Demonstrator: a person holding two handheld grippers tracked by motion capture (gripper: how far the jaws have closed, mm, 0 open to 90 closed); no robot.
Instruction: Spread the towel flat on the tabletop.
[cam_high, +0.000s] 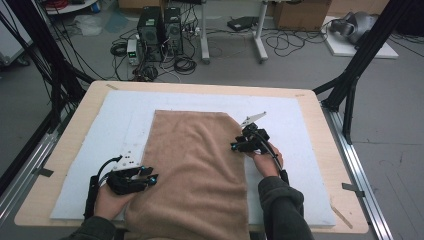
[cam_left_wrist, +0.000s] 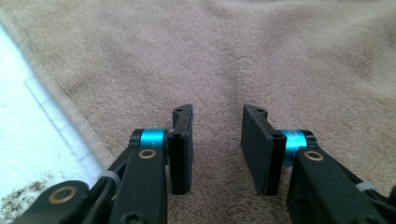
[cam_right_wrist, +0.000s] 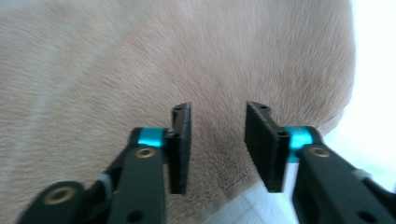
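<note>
A tan towel (cam_high: 195, 170) is spread lengthwise down the middle of a white foam mat (cam_high: 300, 125) on the wooden table (cam_high: 320, 165), with its near end draped over the table's front edge toward the person. Its far right corner appears folded or cut at a slant. The cloth is seen lying mostly flat, with soft ridges running along its length.

The left tool (cam_high: 150, 177) is held at the towel's left edge, near the front. In the left gripper view its jaws are seen spread apart above the pile, with nothing between them, and the hemmed edge (cam_left_wrist: 60, 112) is seen running off to the side beside the mat (cam_left_wrist: 23, 130).

The right tool (cam_high: 236, 146) is held at the towel's right edge, farther up the cloth than the left one. It too is released, and the towel's edge (cam_right_wrist: 233, 186) is seen passing just beneath its parted jaws.

The placement of one tool at each long edge is judged to serve a two-sided pinch, so that the cloth can be lifted or folded evenly. Neither edge is gripped yet. The staggered positions may cause the fold to skew unless they are matched.
</note>
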